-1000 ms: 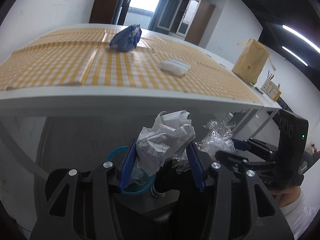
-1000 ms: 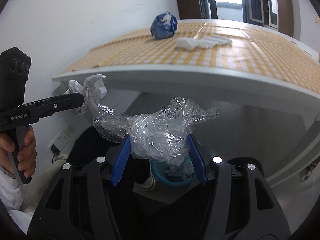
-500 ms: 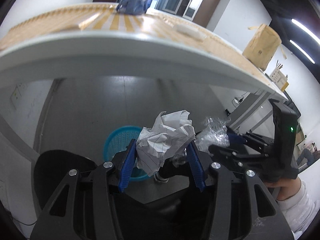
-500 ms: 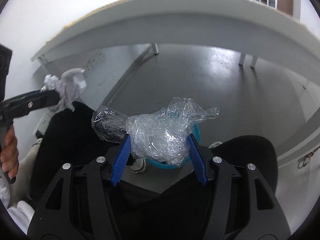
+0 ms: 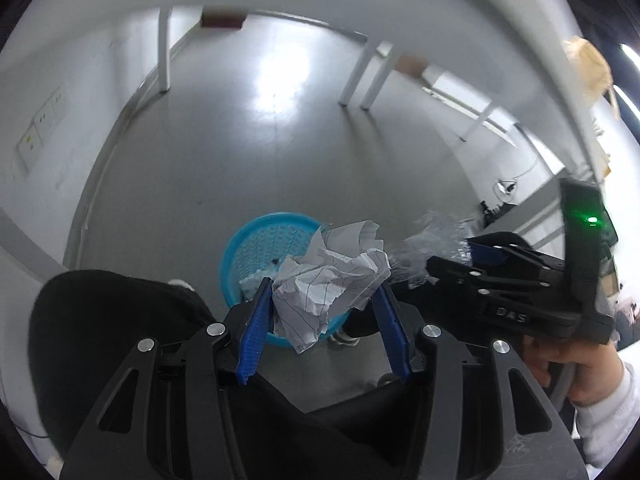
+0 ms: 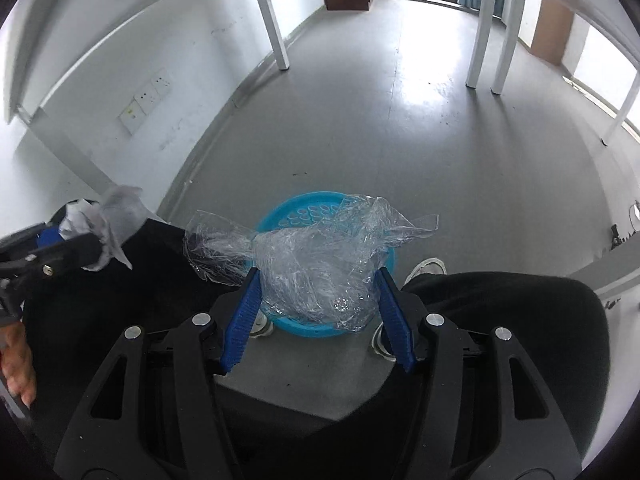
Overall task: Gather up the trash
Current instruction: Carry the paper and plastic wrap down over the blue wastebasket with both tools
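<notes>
Both pieces picked up but not yet binned: left gripper (image 5: 324,316) jaws clamp crumpled paper (image 5: 332,280), right gripper (image 6: 316,312) jaws clamp plastic wrap (image 6: 316,268), both just above blue bin (image 5: 256,240), w/ release left.

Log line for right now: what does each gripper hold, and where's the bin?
left gripper: shut on crumpled paper | right gripper: shut on plastic wrap | blue bin: on floor below both

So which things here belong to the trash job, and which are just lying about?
Job:
- crumpled paper, held in left gripper
- plastic wrap, held in right gripper
- blue bin on the floor below

Lying about:
- table legs
- wall sockets
- brown bag
</notes>
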`<state>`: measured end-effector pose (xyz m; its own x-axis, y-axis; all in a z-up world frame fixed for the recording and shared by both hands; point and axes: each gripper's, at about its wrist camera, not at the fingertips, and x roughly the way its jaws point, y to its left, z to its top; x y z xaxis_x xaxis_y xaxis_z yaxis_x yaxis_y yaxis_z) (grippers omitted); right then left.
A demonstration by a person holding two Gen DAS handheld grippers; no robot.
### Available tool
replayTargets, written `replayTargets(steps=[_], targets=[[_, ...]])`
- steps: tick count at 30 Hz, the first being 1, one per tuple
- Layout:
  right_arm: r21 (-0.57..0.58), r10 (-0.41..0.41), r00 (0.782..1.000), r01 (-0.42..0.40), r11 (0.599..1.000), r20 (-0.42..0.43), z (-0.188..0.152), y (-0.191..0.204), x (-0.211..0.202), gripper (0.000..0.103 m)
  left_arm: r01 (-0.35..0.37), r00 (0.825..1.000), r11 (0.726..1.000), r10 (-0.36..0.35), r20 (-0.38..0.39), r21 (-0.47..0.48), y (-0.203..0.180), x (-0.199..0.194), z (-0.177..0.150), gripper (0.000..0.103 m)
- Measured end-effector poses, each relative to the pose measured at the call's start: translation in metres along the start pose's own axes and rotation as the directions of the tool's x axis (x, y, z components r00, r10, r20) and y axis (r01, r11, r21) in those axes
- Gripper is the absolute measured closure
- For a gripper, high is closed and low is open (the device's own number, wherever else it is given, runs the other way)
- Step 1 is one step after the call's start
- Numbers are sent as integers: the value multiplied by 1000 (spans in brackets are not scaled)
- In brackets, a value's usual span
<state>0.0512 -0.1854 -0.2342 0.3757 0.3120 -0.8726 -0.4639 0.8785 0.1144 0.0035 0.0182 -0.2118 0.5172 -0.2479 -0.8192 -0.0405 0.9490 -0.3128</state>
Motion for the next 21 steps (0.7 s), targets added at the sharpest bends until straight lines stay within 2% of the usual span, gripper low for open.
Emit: replayTargets(steps=[5,10,21], targets=[[25,-8,999,9,1000,-45,10,-1,31,49,3,999,997,-6,-39,-83,19,27,11,53],[55,-7,997,11,998,-82,16,-9,55,48,-18,998,997,13,-62,-81,17,50,18,53],[142,-1,981,30,989,-196,25,-25,110,48,-53,988,984,26,-153,-172,30,104,35,53]])
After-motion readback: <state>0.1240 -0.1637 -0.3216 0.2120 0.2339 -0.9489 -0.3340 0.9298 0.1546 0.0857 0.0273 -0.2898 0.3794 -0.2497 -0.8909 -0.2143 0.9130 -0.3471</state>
